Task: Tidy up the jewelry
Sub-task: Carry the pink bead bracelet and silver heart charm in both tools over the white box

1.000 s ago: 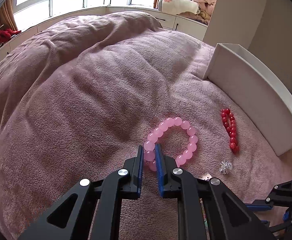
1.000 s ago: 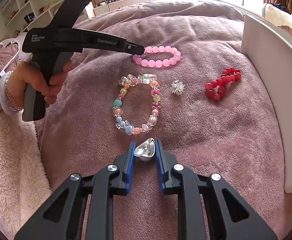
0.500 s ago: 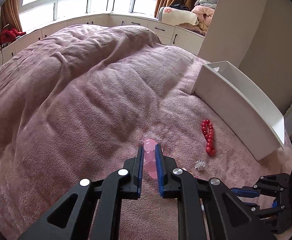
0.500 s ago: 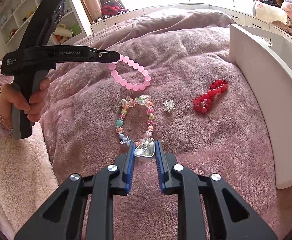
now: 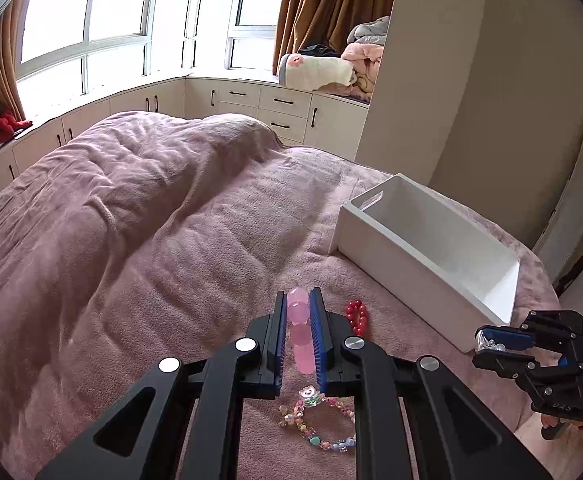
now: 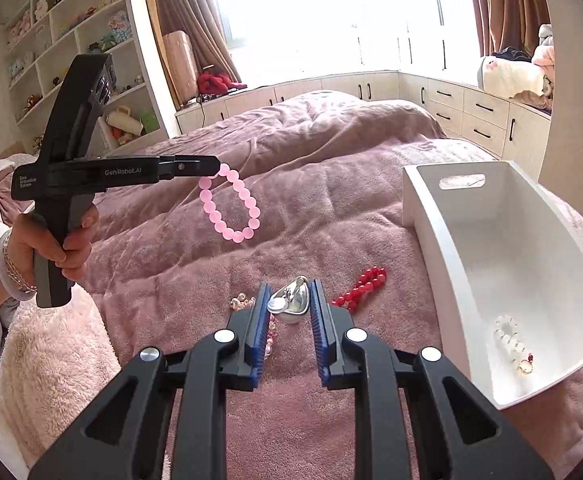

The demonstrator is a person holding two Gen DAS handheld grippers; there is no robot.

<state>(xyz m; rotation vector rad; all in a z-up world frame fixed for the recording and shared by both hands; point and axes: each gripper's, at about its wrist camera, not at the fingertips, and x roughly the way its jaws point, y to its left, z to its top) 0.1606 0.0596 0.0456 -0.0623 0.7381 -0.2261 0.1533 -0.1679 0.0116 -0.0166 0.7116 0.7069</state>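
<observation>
A rectangular white plastic bin (image 6: pixel 443 248) with a slot handle is sitting on the mauve plush blanket (image 5: pixel 131 240), holding a pale translucent beaded bracelet with a small red and gold charm (image 6: pixel 511 340) on its floor. The left gripper (image 5: pixel 298 312) is pinching a pink round-bead bracelet (image 6: pixel 231 208) between nearly closed fingers, the loop dangling in the air above the blanket. The right gripper (image 6: pixel 290 300) is clamping a shiny silver heart-shaped piece (image 6: pixel 289 304), raised just beside the bin. A red beaded bracelet (image 6: pixel 359 288) and a multicoloured pastel charm bracelet (image 5: pixel 315 420) are lying on the blanket outside the bin.
</observation>
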